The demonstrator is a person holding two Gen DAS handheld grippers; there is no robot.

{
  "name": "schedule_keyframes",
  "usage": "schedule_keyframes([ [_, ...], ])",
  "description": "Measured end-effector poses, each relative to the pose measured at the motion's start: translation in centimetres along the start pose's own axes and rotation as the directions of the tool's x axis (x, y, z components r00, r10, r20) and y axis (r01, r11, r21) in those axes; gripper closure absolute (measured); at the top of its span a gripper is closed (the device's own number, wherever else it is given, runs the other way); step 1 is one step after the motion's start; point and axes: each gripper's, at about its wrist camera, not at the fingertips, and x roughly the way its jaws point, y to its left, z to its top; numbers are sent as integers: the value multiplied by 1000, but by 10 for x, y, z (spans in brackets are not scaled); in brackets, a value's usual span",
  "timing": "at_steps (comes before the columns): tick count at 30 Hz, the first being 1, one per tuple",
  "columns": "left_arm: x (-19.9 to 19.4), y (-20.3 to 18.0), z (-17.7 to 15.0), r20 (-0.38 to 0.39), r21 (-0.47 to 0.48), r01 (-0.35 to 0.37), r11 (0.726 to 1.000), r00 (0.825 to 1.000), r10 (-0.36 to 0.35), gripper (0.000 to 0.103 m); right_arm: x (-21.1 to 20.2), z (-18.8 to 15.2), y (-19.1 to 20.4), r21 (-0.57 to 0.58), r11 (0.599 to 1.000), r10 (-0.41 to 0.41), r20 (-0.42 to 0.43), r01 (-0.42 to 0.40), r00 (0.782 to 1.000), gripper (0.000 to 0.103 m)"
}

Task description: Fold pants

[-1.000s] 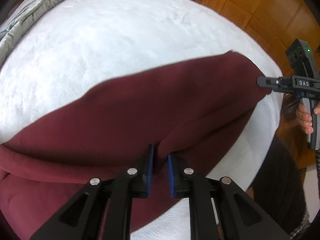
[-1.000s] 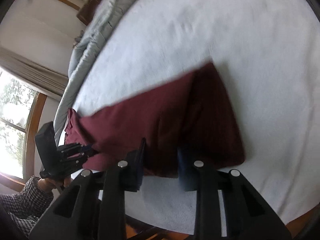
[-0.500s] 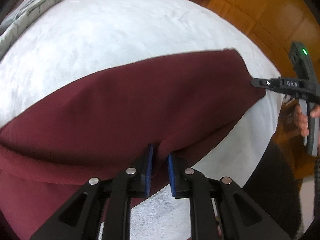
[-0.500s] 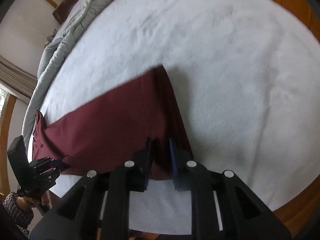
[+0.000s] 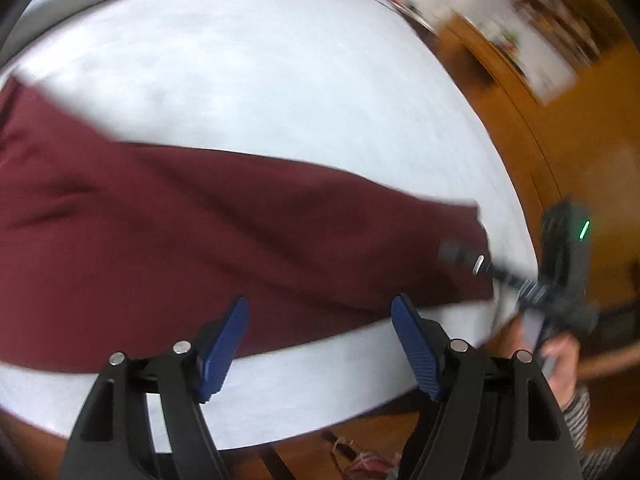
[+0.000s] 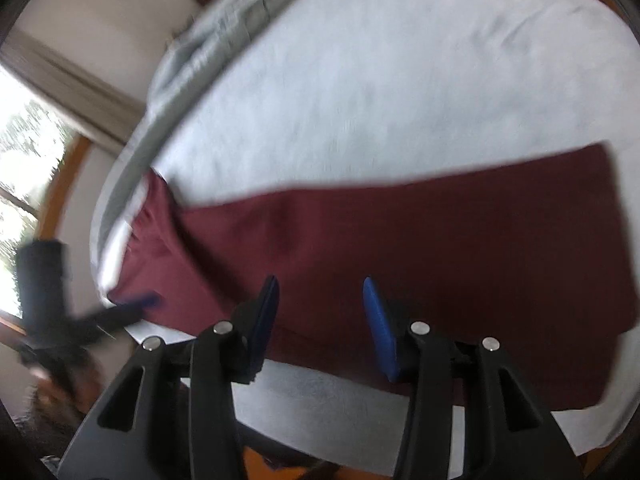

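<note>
Dark red pants (image 5: 208, 232) lie flat across the white bed cover (image 5: 260, 80), folded lengthwise. My left gripper (image 5: 320, 344) is open and empty above the pants' near edge. My right gripper (image 6: 320, 320) is open and empty above the near edge toward the leg end; the pants (image 6: 440, 248) stretch across that view. The right gripper also shows in the left wrist view (image 5: 460, 254) at the leg end. The left gripper also shows in the right wrist view (image 6: 136, 304) near the waist end. Both views are motion-blurred.
A grey duvet (image 6: 224, 40) is bunched along the bed's far side. A window (image 6: 24, 168) is at the left. A wooden floor and cabinets (image 5: 560, 100) lie past the bed's right edge. The bed's near edge (image 5: 280, 420) is close below the grippers.
Both grippers have let go of the pants and opened. The pants dropped from a held, draped fold to lying flat on the bed. Both grippers pulled back.
</note>
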Motion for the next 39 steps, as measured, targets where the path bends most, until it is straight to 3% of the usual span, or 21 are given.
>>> schedule_keyframes([
  [2, -8, 28, 9, -6, -79, -35, 996, 999, 35, 28, 24, -5, -2, 7, 997, -82, -71, 82, 994, 61],
  [5, -7, 57, 24, -9, -180, -52, 982, 999, 52, 28, 29, -6, -8, 22, 997, -75, -47, 76, 996, 61],
  [8, 1, 65, 44, -8, -243, -71, 967, 997, 72, 28, 31, -2, -8, 40, 997, -62, -59, 65, 996, 61],
  [11, 17, 67, 63, -74, -274, -142, 951, 989, 127, 27, 33, -2, -7, 53, 996, -72, -63, 75, 995, 61],
  [14, 37, 70, 72, -111, -317, -132, 939, 989, 101, 28, 35, -2, 1, 28, 994, -101, -64, 103, 993, 57],
  [16, 37, 78, 74, -121, -335, -116, 935, 989, 79, 38, 35, -5, 2, 15, 994, -107, -64, 108, 992, 55],
  [17, 42, 78, 75, -126, -339, -116, 934, 989, 77, 59, 36, -6, 3, 10, 994, -110, -64, 111, 992, 53],
  [18, 41, 87, 75, -130, -345, -110, 932, 989, 68, 69, 37, -5, 5, 3, 994, -112, -66, 112, 992, 52],
  [19, 42, 89, 75, -138, -357, -118, 927, 988, 72, 70, 37, -6, 4, 1, 994, -109, -67, 109, 992, 49],
  [21, 44, 89, 73, -136, -370, -131, 920, 987, 86, 82, 39, -5, 5, -1, 995, -102, -69, 103, 992, 47],
  [24, 29, 89, 66, -102, -373, -125, 919, 990, 93, 88, 38, -4, 3, -4, 996, -94, -72, 94, 993, 48],
  [28, 6, 72, 43, 2, -325, -117, 938, 992, 124, 93, 35, -3, -4, 8, 996, -89, -79, 90, 993, 55],
  [29, 0, 68, 35, 21, -310, -128, 942, 990, 142, 103, 34, -4, -6, 8, 996, -89, -81, 90, 993, 58],
  [31, -14, 61, 11, 72, -299, -149, 942, 981, 178, 103, 31, -4, -8, 13, 996, -87, -88, 89, 992, 59],
  [34, -24, 60, -26, 79, -257, -180, 950, 975, 206, 103, 28, -5, -10, 13, 995, -93, -92, 95, 991, 59],
  [39, -8, 78, -44, 12, -313, -101, 944, 994, 111, 103, 30, -8, -3, -23, 993, -117, -86, 115, 989, 53],
])
